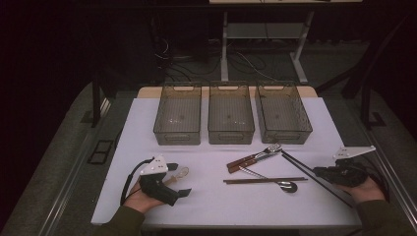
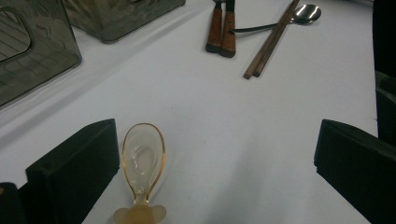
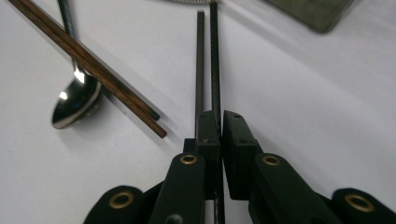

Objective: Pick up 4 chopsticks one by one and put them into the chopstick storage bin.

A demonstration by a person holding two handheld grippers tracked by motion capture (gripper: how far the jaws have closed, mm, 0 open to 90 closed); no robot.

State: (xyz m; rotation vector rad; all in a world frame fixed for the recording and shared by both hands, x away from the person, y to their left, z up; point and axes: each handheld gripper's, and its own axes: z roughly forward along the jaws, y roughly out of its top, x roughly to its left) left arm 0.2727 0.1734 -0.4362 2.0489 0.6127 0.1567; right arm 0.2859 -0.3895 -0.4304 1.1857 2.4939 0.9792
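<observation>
The right gripper (image 3: 217,128) is pressed together on a pair of black chopsticks (image 3: 208,65). They are pinched near one end, so most of their length sticks out ahead of the gripper and points toward the three bins. In the high view the black chopsticks (image 1: 314,177) are seen as a long slanted line from the right gripper (image 1: 322,172) up to the fork-like tools. A hold at the end is probably used so the sticks can be swung and dropped into a bin like a long pointer.

The left gripper (image 2: 217,163) is spread wide and nothing is held in it. A clear amber spoon (image 2: 142,161) lies on the white surface (image 2: 233,140) between the two jaws, just beside the left one. It looks as if this spoon is meant to be picked up next, but it is not squeezed yet.

Brown chopsticks (image 3: 88,60) and a metal spoon (image 3: 74,105) lie close to the left of the black sticks, so little room is left on that side. To the right of the black sticks the white surface is bare. Two brown-handled tools (image 1: 251,160) lie near the far tips of the black chopsticks and could be bumped if the sticks are pushed forward. The three bins (image 1: 231,115) are set in a row at the far edge, and all look empty. A lift upward first would likely be safest.
</observation>
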